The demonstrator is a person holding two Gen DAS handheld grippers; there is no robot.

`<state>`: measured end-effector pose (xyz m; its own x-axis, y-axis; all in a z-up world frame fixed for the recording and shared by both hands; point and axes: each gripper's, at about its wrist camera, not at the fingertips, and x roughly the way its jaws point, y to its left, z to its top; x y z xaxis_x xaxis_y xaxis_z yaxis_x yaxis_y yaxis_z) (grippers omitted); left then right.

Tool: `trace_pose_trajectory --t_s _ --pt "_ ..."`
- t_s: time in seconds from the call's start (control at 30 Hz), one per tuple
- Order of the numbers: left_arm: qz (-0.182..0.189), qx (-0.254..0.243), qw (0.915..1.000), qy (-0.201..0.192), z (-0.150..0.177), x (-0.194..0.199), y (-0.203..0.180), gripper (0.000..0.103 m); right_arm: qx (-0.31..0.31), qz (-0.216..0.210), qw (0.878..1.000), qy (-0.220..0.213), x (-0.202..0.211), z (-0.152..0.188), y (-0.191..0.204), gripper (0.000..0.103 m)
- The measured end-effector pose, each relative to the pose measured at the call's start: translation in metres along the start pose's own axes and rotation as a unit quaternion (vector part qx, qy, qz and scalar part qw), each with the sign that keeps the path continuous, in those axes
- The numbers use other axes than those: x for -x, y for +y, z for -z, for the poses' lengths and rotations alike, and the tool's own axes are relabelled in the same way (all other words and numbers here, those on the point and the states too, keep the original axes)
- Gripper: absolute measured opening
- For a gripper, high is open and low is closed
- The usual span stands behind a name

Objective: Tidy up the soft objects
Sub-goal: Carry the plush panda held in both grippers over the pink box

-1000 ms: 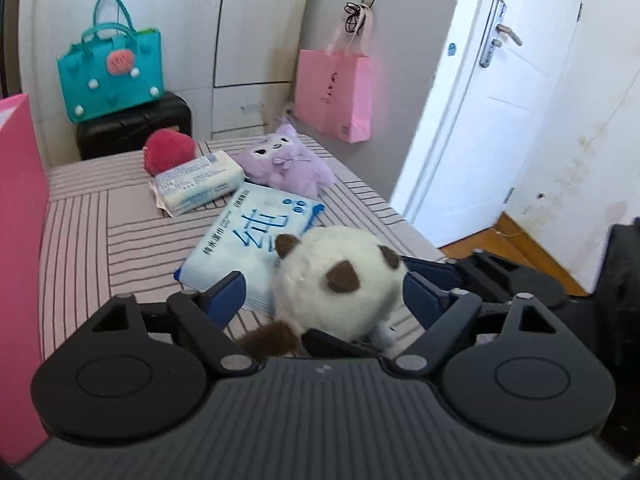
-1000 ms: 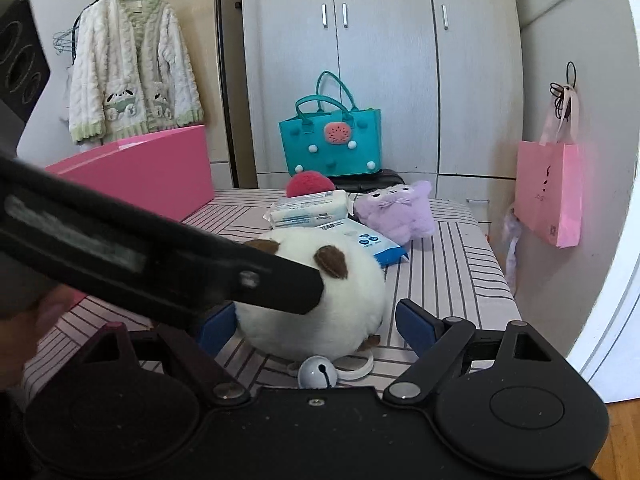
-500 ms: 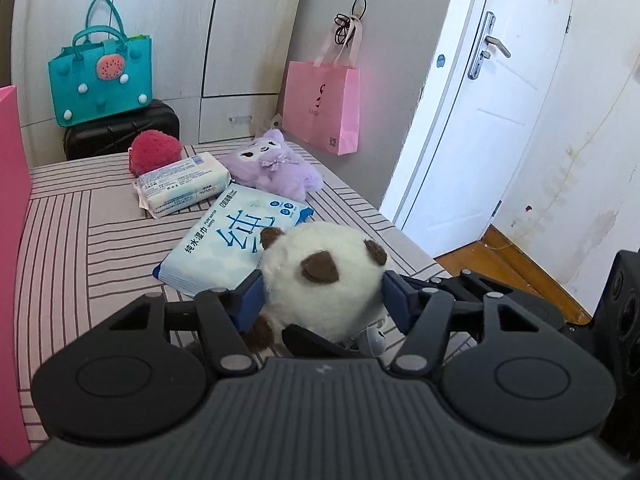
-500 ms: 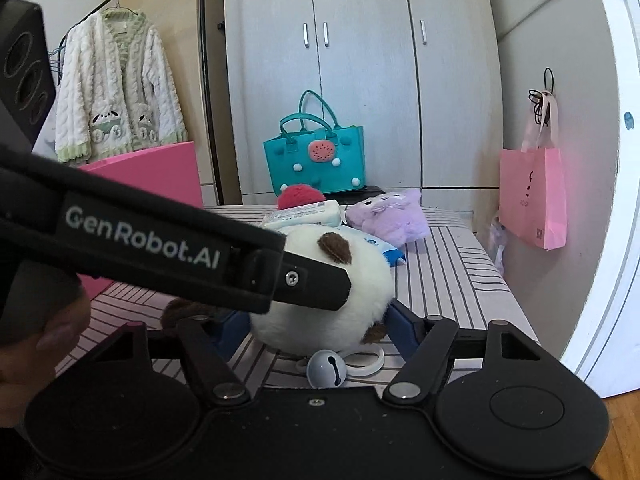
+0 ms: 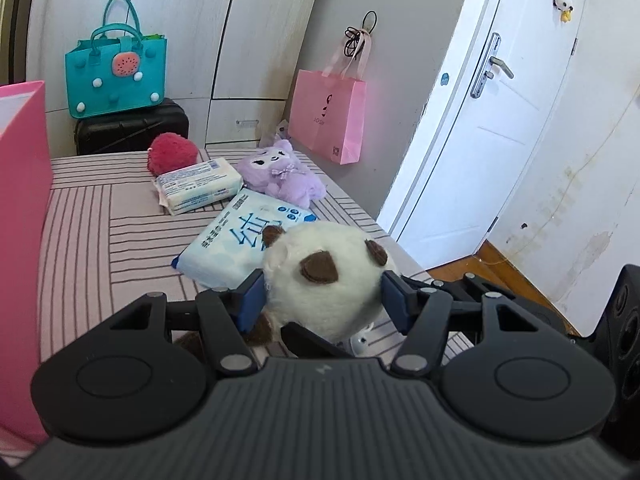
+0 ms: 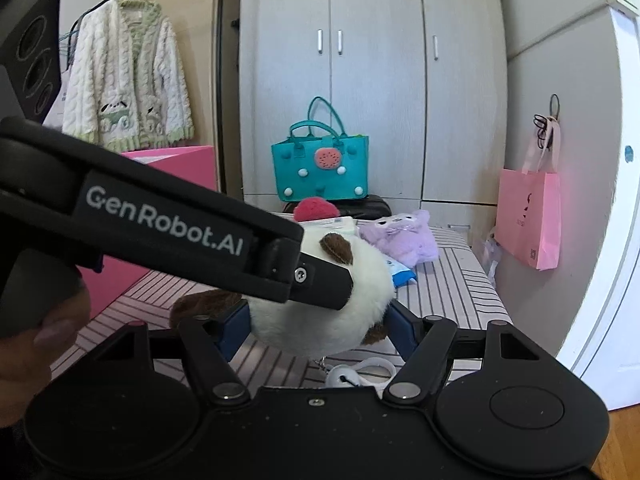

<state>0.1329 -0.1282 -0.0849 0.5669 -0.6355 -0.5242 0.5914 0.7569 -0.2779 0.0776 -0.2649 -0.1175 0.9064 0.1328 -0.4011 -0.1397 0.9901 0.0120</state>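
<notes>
A round white plush with brown ears sits near the striped bed's front right corner. My left gripper is shut on it, blue pads pressed into both sides. In the right wrist view the same plush is also squeezed between the blue pads of my right gripper. The left gripper's black finger crosses in front of it. A small bell on a white ring hangs under the plush. Farther back lie a purple plush, a red plush, a white tissue pack and a blue wipes pack.
A tall pink box stands along the bed's left side. A teal tote rests on a black suitcase behind the bed. A pink paper bag hangs on the wall right of the bed, beside a white door. A person's hand holds the left gripper.
Both grippers' jaws have narrowed from wide apart to pressing on the white plush. The left gripper's body has swung higher across the right wrist view.
</notes>
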Motion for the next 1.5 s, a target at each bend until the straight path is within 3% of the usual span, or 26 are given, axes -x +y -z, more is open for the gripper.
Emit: trace_pose_trajectory --t_s 0.6,0.87,1.17,1.5 --pt "-0.004 0.025 0.9994 -0.022 0.012 0.067 0.004 0.059 0.029 -0.047 0.998 -0.003 0.041 -0.015 0.031 0.077" --pt "-0.023 0.040 0.9987 -0.024 0.016 0.106 0.010 0.057 -0.007 -0.127 0.992 0.021 0.054 -0.031 0.038 0.075" --pt "-0.044 0.044 0.9969 -0.048 0.022 0.144 0.016 0.057 0.046 -0.152 0.987 0.012 0.067 -0.044 0.071 0.075" --pt "-0.070 0.019 0.9972 -0.019 0.016 0.179 0.017 0.057 0.024 -0.212 0.976 0.039 0.072 -0.061 0.083 0.075"
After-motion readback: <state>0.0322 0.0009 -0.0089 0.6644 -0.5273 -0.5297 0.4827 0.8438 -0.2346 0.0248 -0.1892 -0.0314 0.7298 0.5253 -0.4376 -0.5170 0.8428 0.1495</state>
